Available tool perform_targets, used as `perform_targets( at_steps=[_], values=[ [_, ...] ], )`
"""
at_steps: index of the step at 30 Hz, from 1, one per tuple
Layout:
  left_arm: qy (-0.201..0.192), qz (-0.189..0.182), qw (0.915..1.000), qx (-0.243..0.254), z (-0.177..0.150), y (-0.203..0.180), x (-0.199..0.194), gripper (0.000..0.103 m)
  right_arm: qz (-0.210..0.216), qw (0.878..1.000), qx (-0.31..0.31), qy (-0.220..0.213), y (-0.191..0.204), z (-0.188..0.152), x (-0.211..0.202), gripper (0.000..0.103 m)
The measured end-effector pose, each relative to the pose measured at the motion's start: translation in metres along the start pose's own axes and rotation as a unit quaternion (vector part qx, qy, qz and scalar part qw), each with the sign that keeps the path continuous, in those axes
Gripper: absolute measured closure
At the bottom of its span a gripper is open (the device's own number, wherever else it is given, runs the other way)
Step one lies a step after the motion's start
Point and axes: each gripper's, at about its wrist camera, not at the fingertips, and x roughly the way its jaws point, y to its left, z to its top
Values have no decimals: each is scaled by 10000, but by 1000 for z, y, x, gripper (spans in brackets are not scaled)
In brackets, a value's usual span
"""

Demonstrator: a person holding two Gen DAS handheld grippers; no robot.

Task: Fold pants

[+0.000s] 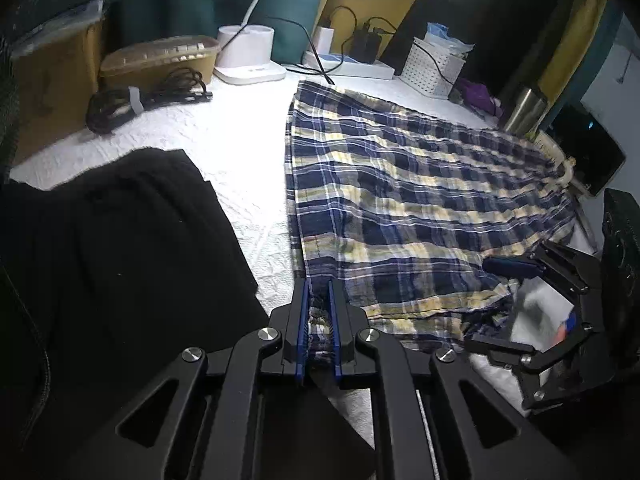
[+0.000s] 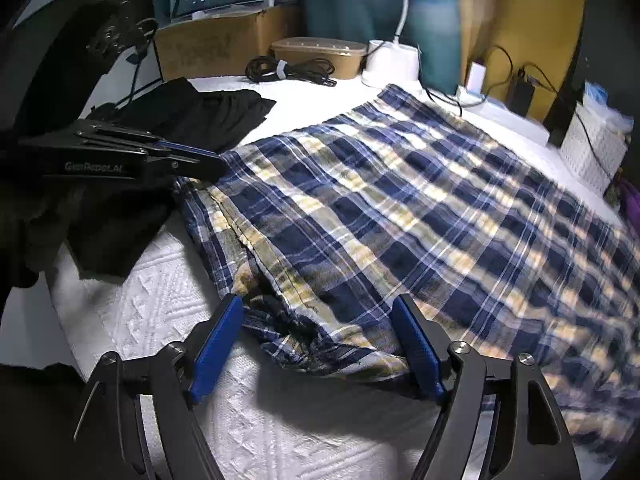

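- Two grippers are seen at the near edge of the plaid pants (image 1: 404,184), which are spread flat on the white cover (image 1: 224,140) of the table.
- The left gripper (image 1: 319,320) is closed narrowly, and a bunch of the plaid cloth is pinched between its blue pads (image 1: 304,320) at the near left corner.
- The right gripper (image 2: 318,344) is held wide, and the crumpled near edge of the pants is found between its fingers (image 2: 416,344) without being clamped.
- A black garment (image 1: 120,240) is laid just beside the pants, on their left.
- A coiled black cable (image 1: 140,100), a white lamp base (image 1: 248,56) and a white basket (image 1: 434,66) are placed along the far side.
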Motion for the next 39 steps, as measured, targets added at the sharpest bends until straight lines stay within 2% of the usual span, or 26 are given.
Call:
perform_targets(
  at_steps=[1, 2, 5, 8, 11, 14, 15, 16, 17, 19, 27, 31, 39],
  values=[
    [14, 156, 9998, 81, -2, -1, 0, 95, 55, 10000, 7, -3, 1, -1, -1, 41],
    [37, 334, 9994, 119, -3, -1, 0, 103, 84, 9999, -56, 3, 3, -2, -1, 41],
    [215, 591, 9980, 32, -9, 8, 1, 103, 151, 9997, -169, 44, 5, -2, -4, 41],
    [230, 563, 9981, -29, -9, 11, -7, 103, 307, 9994, -126, 25, 1, -2, -11, 40],
    [26, 481, 9988, -87, 3, 5, -19, 103, 211, 9997, 14, -85, -12, -2, -25, 40],
    [-152, 554, 9983, 9, 21, -2, -24, 102, 0, 9994, 181, -291, -31, -1, -42, 30],
    [-216, 548, 9982, 54, 29, -4, -23, 101, -85, 9989, 270, -381, -40, -1, -48, 30],
    [-242, 531, 9982, 96, 37, -6, -21, 92, -192, 9980, 382, -457, -50, 0, -54, 30],
    [-261, 522, 9982, 151, 44, -8, -18, 76, -312, 9969, 492, -523, -62, -1, -59, 30],
    [-352, 495, 9978, 280, 61, -11, -10, 63, -528, 9945, 693, -588, -81, -2, -64, 30],
    [-362, 23, 9965, 758, 126, -38, 41, 63, -1281, 9772, 1589, -585, -162, -7, -64, 30],
    [-296, -206, 9953, 901, 151, -49, 71, 63, -1342, 9744, 1688, -643, -183, -3, -65, 30],
    [-19, -205, 9962, 845, 175, -41, 124, 63, -1329, 9737, 1724, -669, -210, 26, -45, 30]
  ],
)
